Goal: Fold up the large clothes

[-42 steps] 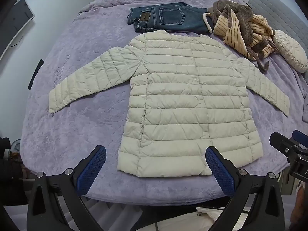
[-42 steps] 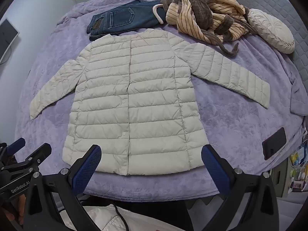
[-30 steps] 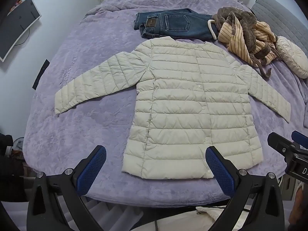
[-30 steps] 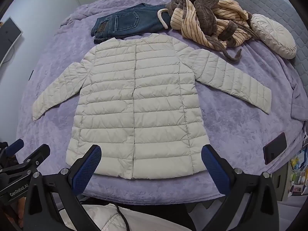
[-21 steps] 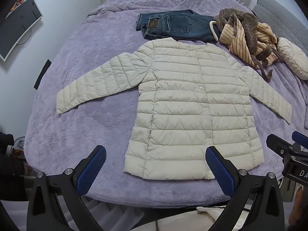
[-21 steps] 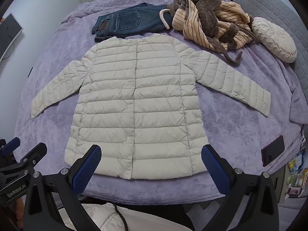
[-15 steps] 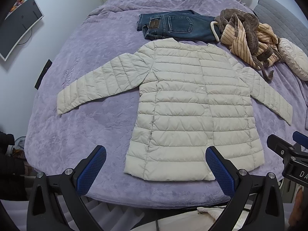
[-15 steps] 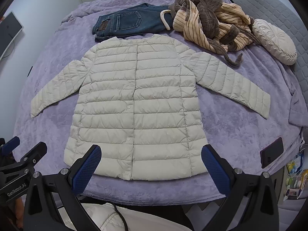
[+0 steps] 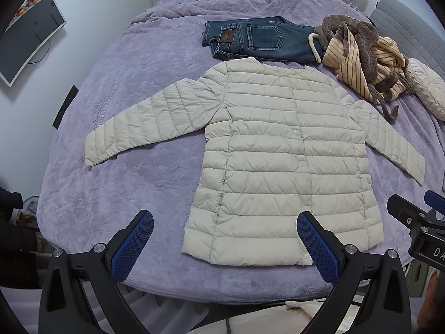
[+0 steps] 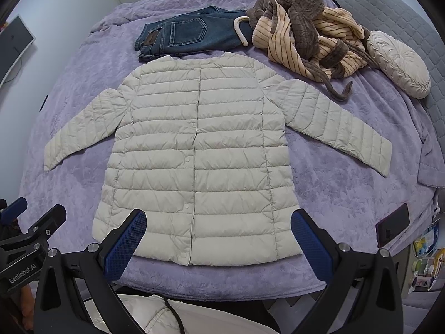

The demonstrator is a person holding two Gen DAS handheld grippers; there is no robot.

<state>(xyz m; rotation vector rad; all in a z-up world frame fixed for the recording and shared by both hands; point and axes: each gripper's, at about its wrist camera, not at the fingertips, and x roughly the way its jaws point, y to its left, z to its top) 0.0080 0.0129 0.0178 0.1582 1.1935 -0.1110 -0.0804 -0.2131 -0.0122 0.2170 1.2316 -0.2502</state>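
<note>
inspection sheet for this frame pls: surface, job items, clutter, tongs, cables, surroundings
Surface: purple bedspread, plush, lightly creased.
Job's things: cream puffer jacket lying flat, front up, snapped shut, both sleeves spread out and angled toward the hem; no fold made yet.
Clutter: folded jeans just past the collar; striped robe in a heap to their right; round cushion near the headboard; dark phone at the bed's right edge.
Tongs: left tongs open, holding nothing, over the near edge; right tongs open, holding nothing, over the hem.
Cables: black cord below the right tongs.
Surroundings: monitor on the left wall; grey headboard.
</note>
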